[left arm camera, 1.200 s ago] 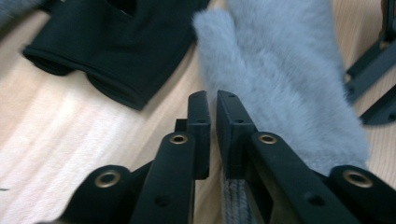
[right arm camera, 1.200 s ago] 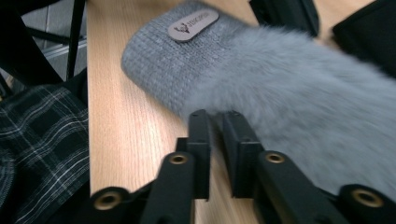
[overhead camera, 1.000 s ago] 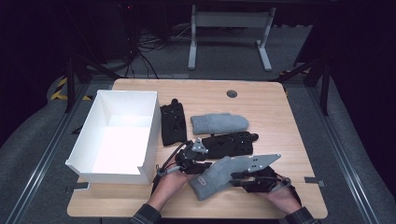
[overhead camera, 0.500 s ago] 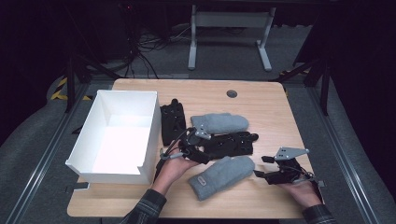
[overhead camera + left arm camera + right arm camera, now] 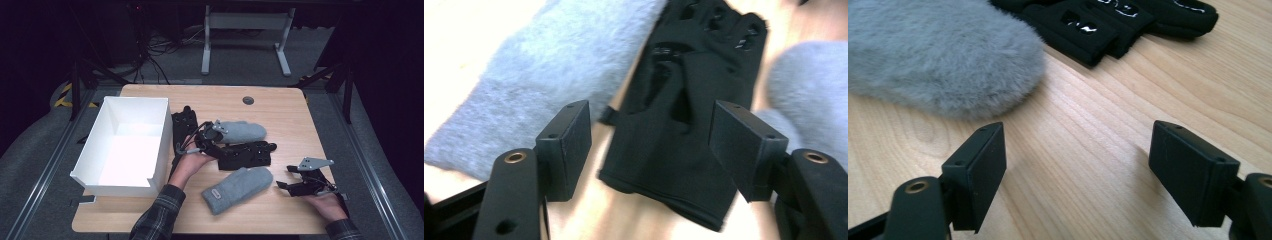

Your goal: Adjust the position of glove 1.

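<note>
The black glove point(image 5: 245, 154) lies flat near the middle of the wooden table point(image 5: 280, 107), a thin knit thing with pale markings on the finger end. The left gripper point(image 5: 651, 145) hangs just over its cuff end, jaws apart and lately opened wider, the cuff between the pads but not pinched. Just behind the glove lies a fluffy grey mitten point(image 5: 242, 131), soft and rounded; in front of it, toward the person, a second grey mitten point(image 5: 239, 188) rests at a slant, with a small tag on its cuff. Another black glove point(image 5: 183, 125) sits just beside the wall of the white box point(image 5: 162, 127), an open, straight-sided carton on the table's left part. The right gripper point(image 5: 295, 178) sits low over bare wood near the front right, well clear of the second mitten's rounded tip, its jaws wide and just now opened further, nothing between them. Bare wood stretches along the right edge and the far side, where a small dark round fitting point(image 5: 248, 100) is set into the top.
</note>
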The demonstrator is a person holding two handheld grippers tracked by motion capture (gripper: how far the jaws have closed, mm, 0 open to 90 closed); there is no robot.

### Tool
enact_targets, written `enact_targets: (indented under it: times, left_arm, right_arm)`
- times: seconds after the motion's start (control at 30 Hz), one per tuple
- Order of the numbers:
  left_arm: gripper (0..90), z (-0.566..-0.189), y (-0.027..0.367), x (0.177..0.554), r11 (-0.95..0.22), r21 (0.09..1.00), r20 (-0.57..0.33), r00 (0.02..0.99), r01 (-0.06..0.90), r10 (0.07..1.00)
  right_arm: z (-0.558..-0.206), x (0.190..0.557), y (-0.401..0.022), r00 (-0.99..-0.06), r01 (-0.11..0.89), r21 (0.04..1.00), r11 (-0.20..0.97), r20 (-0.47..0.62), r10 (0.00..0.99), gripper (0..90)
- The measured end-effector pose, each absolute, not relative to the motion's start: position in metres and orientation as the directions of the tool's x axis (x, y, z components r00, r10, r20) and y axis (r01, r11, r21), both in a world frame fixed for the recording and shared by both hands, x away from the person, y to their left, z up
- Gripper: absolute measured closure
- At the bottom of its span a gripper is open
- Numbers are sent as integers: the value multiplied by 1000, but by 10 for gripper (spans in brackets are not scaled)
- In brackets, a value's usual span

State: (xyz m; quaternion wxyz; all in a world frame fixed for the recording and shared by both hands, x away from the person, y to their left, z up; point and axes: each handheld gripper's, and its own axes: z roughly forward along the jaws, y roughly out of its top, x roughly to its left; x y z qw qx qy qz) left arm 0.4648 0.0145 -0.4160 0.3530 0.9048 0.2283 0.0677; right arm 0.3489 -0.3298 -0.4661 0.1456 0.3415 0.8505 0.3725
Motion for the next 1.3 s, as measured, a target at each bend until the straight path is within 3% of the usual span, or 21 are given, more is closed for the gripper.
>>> enact_targets:
  times: [0.63, 0.8, 0.9, 1.1, 1.3]
  left_arm:
    - [356, -434, -8, 519, -706, 610, -36, 902, 360, 429]
    - [494, -437, -9, 519, -739, 587, 34, 901, 331, 432]
    - [623, -439, -11, 517, -744, 582, 76, 890, 327, 450]
    - [811, -440, -9, 519, -716, 592, 20, 881, 371, 473]
    - [850, -439, -4, 522, -641, 617, -80, 846, 457, 527]
  right_arm:
    - [-469, 348, -329, -719, 453, 742, 495, -24, 695, 230]
    - [-469, 348, -329, -718, 454, 743, 493, -22, 696, 233]
    - [-469, 348, -329, -718, 453, 743, 493, -23, 695, 234]
    - [-469, 348, -329, -717, 455, 744, 490, -20, 696, 239]
    - [-469, 348, -329, -717, 455, 744, 490, -21, 697, 242]
